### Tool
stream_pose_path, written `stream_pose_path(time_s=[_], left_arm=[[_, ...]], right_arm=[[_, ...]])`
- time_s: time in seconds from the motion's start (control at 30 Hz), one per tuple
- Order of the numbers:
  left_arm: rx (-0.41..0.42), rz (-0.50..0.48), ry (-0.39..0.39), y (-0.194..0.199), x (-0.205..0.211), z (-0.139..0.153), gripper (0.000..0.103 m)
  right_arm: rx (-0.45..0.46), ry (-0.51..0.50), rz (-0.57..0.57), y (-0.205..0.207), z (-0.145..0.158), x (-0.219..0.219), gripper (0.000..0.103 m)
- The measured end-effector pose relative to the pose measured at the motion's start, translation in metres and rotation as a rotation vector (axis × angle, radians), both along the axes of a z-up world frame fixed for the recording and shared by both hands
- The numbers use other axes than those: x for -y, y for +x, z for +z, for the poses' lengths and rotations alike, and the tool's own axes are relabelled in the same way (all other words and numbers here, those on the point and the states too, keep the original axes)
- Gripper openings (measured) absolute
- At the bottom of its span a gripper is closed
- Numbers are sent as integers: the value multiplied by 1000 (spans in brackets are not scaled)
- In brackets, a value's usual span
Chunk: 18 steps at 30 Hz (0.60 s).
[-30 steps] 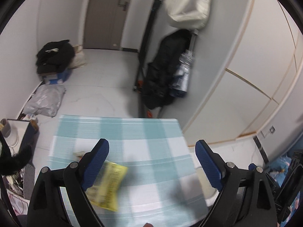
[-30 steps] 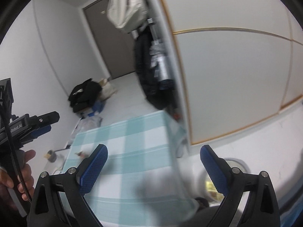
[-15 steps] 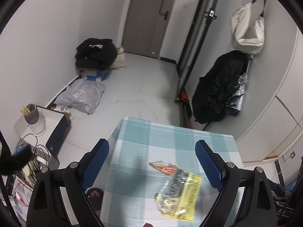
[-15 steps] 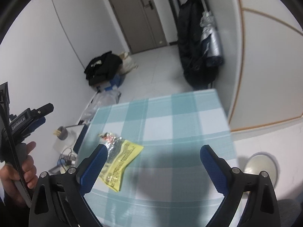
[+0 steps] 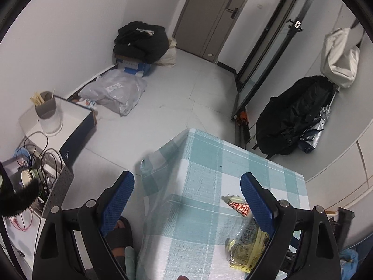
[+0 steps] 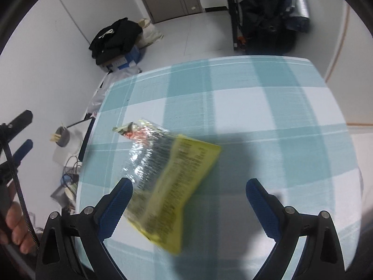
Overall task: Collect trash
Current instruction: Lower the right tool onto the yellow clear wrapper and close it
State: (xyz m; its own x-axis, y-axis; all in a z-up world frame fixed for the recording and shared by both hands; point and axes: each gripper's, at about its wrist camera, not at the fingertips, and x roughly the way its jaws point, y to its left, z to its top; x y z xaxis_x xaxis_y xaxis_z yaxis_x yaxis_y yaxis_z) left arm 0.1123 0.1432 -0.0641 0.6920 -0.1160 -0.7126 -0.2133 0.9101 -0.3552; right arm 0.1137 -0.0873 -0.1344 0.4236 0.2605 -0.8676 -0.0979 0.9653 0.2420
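Two grippers over a small table (image 6: 291, 107) under a teal-and-white checked cloth (image 5: 209, 163); one piece of trash on it, a crumpled wrapper (image 6: 167, 175), yellow with dark print at the near end, clear and shiny at the far end, with a red-and-white patch at its far tip; lying flat on the cloth, toward the table's left side in the right wrist view.

Right gripper (image 6: 188, 198) above the table, pointing steeply down, blue pads spread wide, nothing between them gripped; left pad (image 6: 114, 207) overlapping the wrapper's near left edge in the picture, contact impossible to tell because of blur; right pad over bare cloth, well apart from the wrapper.

Left gripper (image 5: 187, 200) near the table's left corner, jaws likewise wide apart and holding nothing; left pad (image 5: 117, 200) out over the floor past the cloth's hanging edge, right pad (image 5: 256, 200) over the table, covering part of the wrapper (image 5: 247, 249) in that view; same gripper visible at the left edge of the right wrist view (image 6: 21, 137), with fingers of a hand (image 6: 16, 228) below it.

Below the left gripper, a foot in a dark slipper (image 5: 120, 235) on the pale tiled floor (image 5: 174, 93); farther off, a grey plastic bag (image 5: 116, 91), a black garment heaped on a blue-and-white box (image 5: 132, 66), a black backpack (image 5: 293, 116) against the wall, a closed door (image 5: 214, 16); at left, a white box (image 5: 70, 114) with a cup of chopsticks (image 5: 45, 107) on it, tangled cables nearby.
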Motion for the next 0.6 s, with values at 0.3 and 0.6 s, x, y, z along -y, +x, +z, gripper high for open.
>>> stream_pose_path(time_s=[0.3,0.6], left_arm=[[-5,3,-36,2,-9,-1,91],[-25,10,-16,1,-13,-7,91]], right_arm=[[-37,-84,-52,22,-21,-36,103],[19,-225,-24,14,-24,-48,90]])
